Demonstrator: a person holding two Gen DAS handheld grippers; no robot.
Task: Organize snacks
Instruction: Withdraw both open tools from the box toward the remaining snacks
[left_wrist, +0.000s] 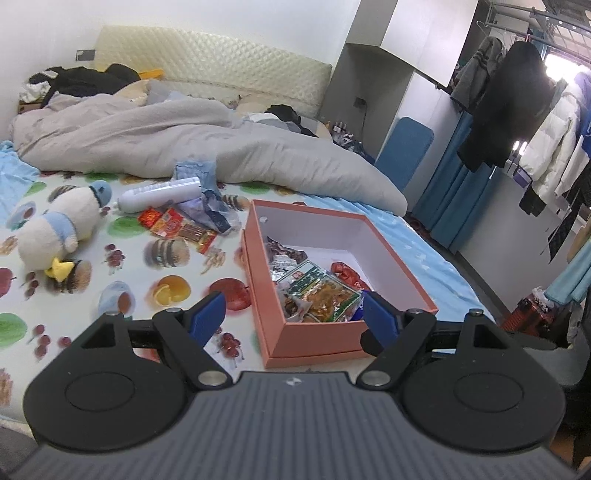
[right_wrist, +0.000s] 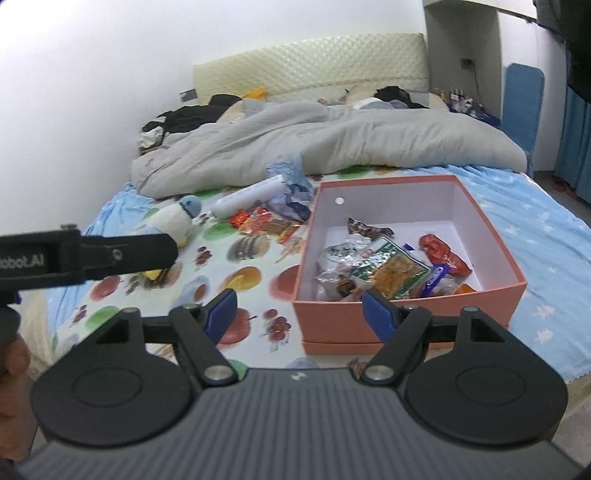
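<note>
An open salmon-pink box (left_wrist: 314, 334) (right_wrist: 406, 314) sits on the bed and holds several snack packets, among them a green and orange one (left_wrist: 321, 291) (right_wrist: 395, 267) and a red one (left_wrist: 345, 275) (right_wrist: 443, 253). More red snack packets (left_wrist: 177, 227) (right_wrist: 266, 221) and a white bottle (left_wrist: 159, 194) (right_wrist: 247, 199) lie on the sheet left of the box. My left gripper (left_wrist: 295, 314) is open and empty, just in front of the box's near corner. My right gripper (right_wrist: 299, 308) is open and empty, in front of the box's near wall.
A plush penguin (left_wrist: 62, 225) (right_wrist: 175, 218) lies left of the loose snacks. A crumpled blue plastic bag (left_wrist: 207, 199) (right_wrist: 291, 192) is beside the bottle. A grey duvet (left_wrist: 207, 147) (right_wrist: 332, 144) covers the far bed. Clothes hang on a rack (left_wrist: 517, 118) at right. The left gripper's body (right_wrist: 85, 254) crosses the right wrist view.
</note>
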